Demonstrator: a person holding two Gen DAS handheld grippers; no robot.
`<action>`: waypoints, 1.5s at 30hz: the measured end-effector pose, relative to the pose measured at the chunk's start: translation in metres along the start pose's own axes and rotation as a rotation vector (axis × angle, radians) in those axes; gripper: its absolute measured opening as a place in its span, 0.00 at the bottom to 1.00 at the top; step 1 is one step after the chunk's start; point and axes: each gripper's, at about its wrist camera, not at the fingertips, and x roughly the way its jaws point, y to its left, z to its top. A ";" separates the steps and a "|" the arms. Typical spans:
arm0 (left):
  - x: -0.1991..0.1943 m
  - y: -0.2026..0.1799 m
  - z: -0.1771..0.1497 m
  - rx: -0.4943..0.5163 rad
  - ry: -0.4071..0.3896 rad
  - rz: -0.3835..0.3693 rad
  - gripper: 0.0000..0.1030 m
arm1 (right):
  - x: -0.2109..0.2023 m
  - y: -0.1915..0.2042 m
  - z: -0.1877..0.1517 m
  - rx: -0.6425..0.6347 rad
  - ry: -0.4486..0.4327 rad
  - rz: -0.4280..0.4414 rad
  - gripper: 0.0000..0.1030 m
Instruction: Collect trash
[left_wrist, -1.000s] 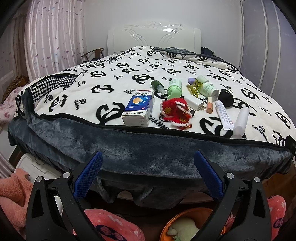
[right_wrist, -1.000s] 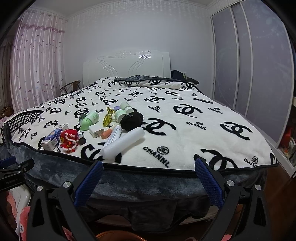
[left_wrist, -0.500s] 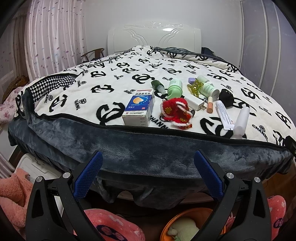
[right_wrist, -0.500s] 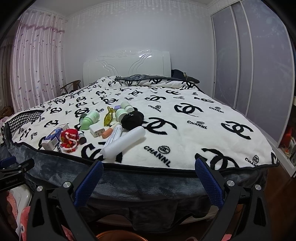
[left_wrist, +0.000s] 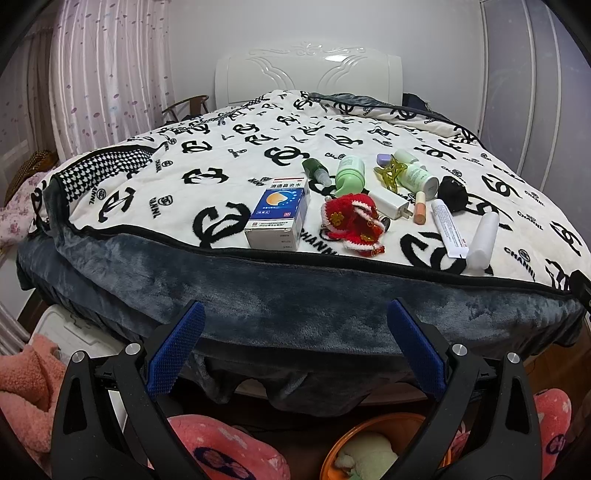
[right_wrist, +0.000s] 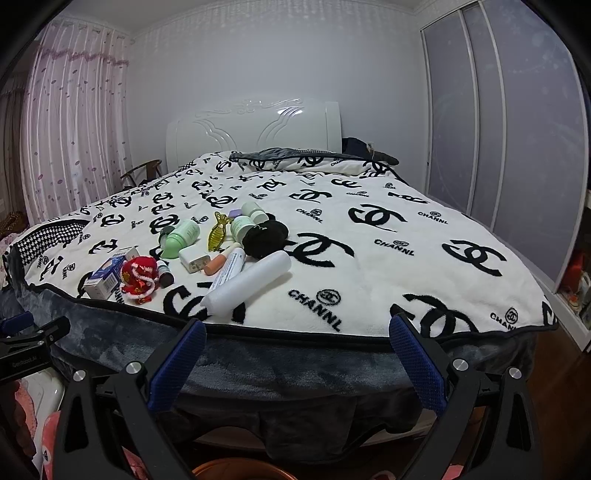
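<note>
Left gripper (left_wrist: 295, 347) jaws spread wide, nothing held. Right gripper (right_wrist: 297, 362) likewise, level, pointing forward.

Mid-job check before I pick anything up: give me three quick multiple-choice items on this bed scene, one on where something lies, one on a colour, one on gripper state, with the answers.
1. Where does the blue and white medicine box lie relative to the red knitted ornament, seen from the left wrist view?
A. To its left
B. To its right
C. On top of it

2. What colour is the hair claw clip?
A. Pink
B. Translucent yellow
C. Black

3. How does the left gripper stand?
A. Shut on the white plastic bottle
B. Shut, holding nothing
C. Open, holding nothing

Answers:
1. A, the box sits left of the ornament near the blanket edge.
2. B, the clip shows see-through yellow between the green bottles.
3. C, its blue pads stand wide apart with only the bed's edge between them.
</note>
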 end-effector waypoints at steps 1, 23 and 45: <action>0.000 0.000 -0.001 0.000 0.000 0.000 0.93 | 0.000 0.000 0.000 0.000 0.001 0.000 0.95; -0.001 0.003 -0.004 -0.001 0.004 0.002 0.93 | 0.001 0.000 -0.002 0.003 0.004 0.004 0.95; 0.104 0.046 0.086 -0.006 0.086 -0.051 0.93 | 0.014 -0.001 -0.012 0.007 0.038 0.007 0.95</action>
